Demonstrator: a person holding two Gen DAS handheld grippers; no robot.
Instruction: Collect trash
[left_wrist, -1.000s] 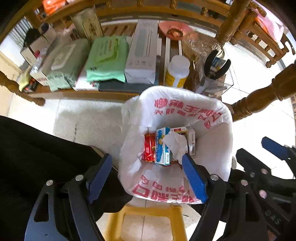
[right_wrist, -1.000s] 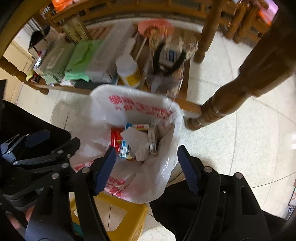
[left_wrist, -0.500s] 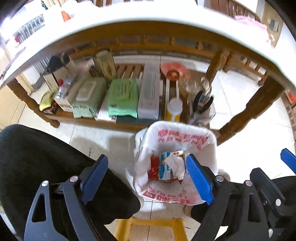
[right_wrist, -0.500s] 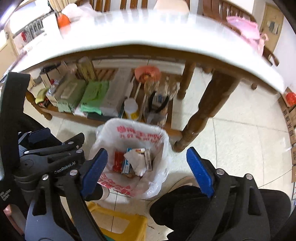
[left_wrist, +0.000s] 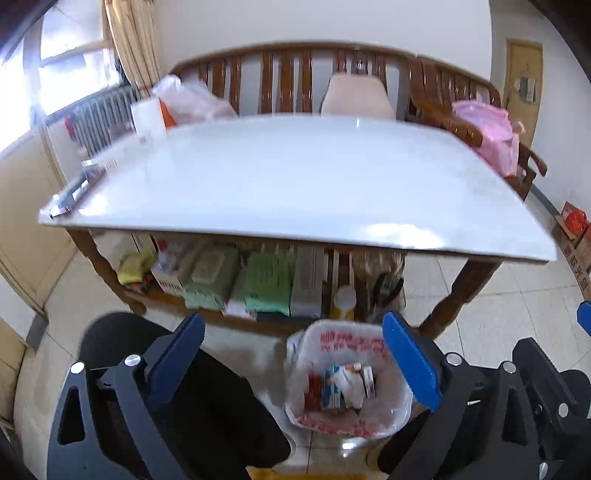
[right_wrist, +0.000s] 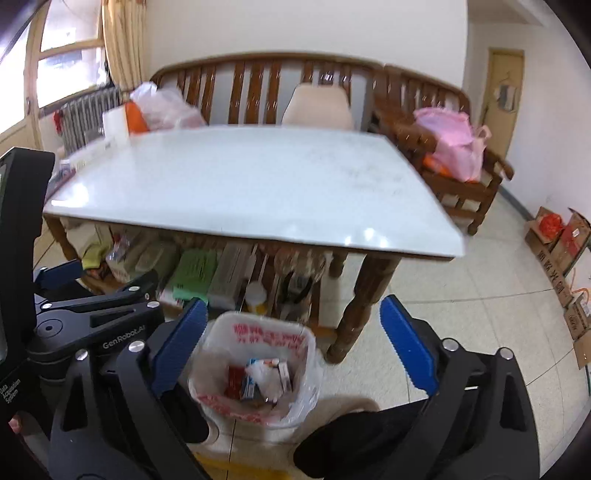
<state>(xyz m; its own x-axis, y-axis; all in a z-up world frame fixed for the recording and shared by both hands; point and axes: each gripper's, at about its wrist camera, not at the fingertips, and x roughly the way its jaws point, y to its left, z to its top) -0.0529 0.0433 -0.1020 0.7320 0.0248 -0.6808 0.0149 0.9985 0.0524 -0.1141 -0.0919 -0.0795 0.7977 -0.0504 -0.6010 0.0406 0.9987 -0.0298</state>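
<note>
From the left wrist, the left tongs are spreading wider, nothing between the blue pads. The trash bag stands open on the floor just short of the bench front edge, cartons and crumpled paper inside. A dark trouser knee crowds the lower left.

From the right wrist, the right tongs are likewise opening and empty. The trash bag sits beside the bench leg; bare tiled floor runs rightward to cardboard boxes.

left gripper – opening, right gripper – opening, both empty
</note>
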